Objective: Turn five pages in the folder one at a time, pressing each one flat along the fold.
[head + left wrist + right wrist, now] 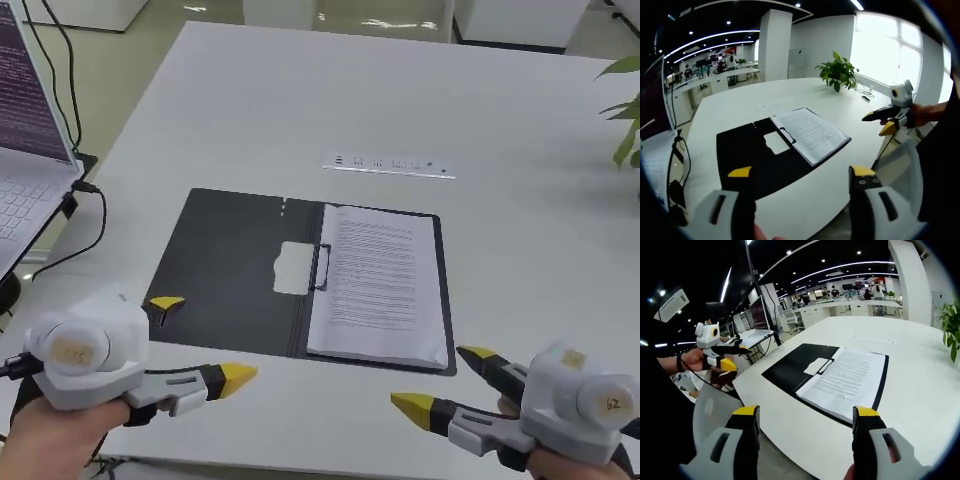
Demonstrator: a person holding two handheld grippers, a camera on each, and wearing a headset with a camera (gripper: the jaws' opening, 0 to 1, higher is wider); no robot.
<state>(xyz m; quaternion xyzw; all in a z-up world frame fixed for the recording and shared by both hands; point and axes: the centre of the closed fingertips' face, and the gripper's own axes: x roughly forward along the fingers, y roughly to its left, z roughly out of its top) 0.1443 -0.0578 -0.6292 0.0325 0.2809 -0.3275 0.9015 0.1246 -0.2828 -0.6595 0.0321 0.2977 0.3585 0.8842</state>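
Hovering near open folder (230, 270), left gripper (202, 338), right gripper (444, 378): fingers apart (laptop (20, 180) at left, plant (625, 110) right).

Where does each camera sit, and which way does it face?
Head view: above the near table edge, facing forward and down on the open folder; left claw, right claw show.
Left gripper view: on the left claw, facing across the folder toward the plant; own jaws show.
Right gripper view: on the right claw, facing toward the laptop; own jaws show.
All share the folder.
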